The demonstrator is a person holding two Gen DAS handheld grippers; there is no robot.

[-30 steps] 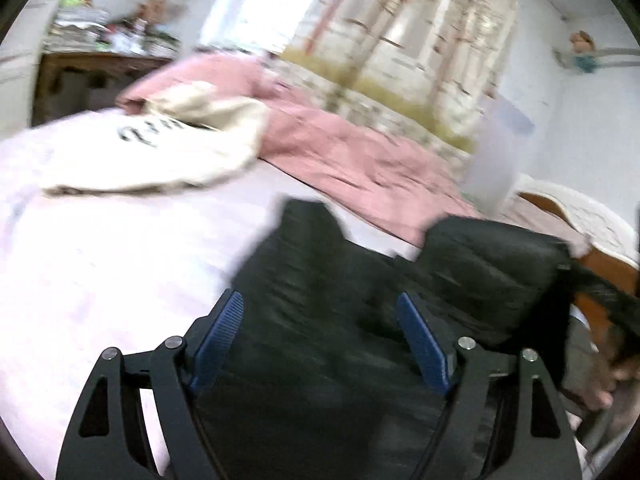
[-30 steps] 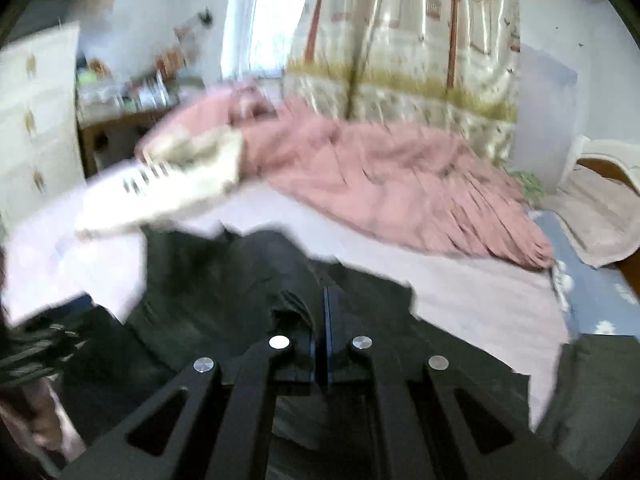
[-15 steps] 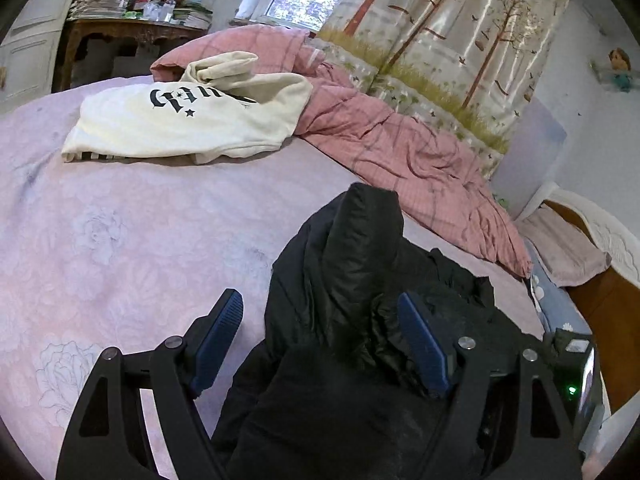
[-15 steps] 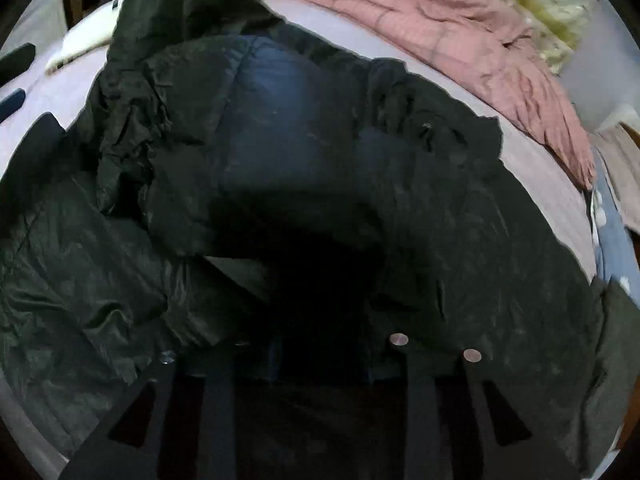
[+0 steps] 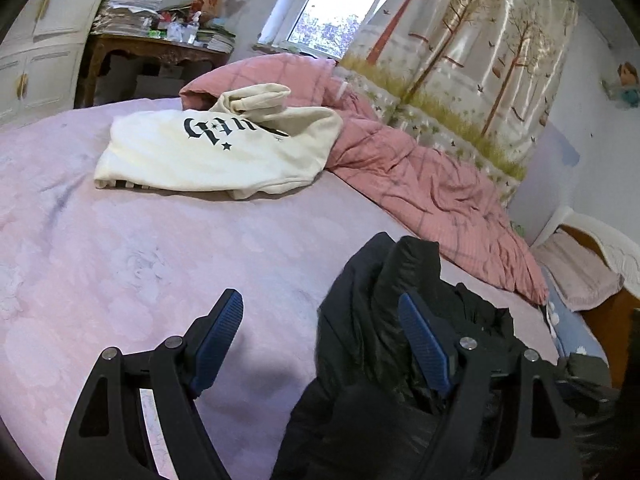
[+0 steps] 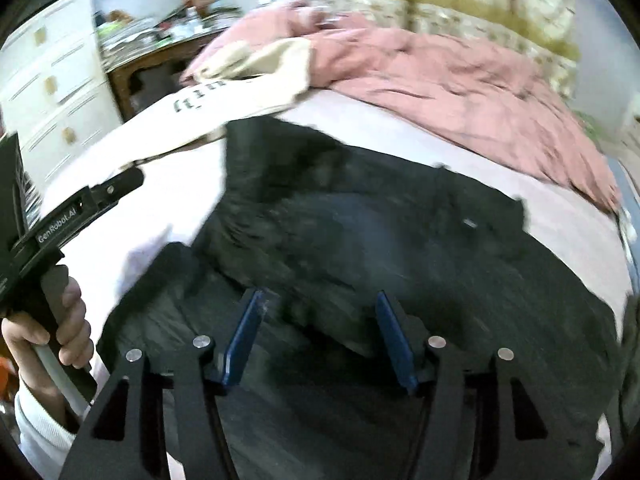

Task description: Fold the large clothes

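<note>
A wide bed with a pale lilac flowered sheet [image 5: 168, 248] carries a crumpled black padded jacket [image 5: 384, 292], a cream lettered sweatshirt [image 5: 208, 156] and a rumpled pink checked quilt [image 5: 432, 184].

Seen from the left gripper [image 5: 320, 332], the jacket [image 5: 384, 300] lies on the bed [image 5: 160, 248] ahead and to its right, partly between the spread fingers. The sweatshirt [image 5: 208, 152] lies farther ahead and left on the bed, touching the quilt [image 5: 420, 176] bunched behind it and running off to the right. A desk [image 5: 152, 48] stands beyond the bed, far left. From the right gripper [image 6: 316, 328], the jacket spreads directly ahead and beneath, and the left gripper sits well left.
</note>
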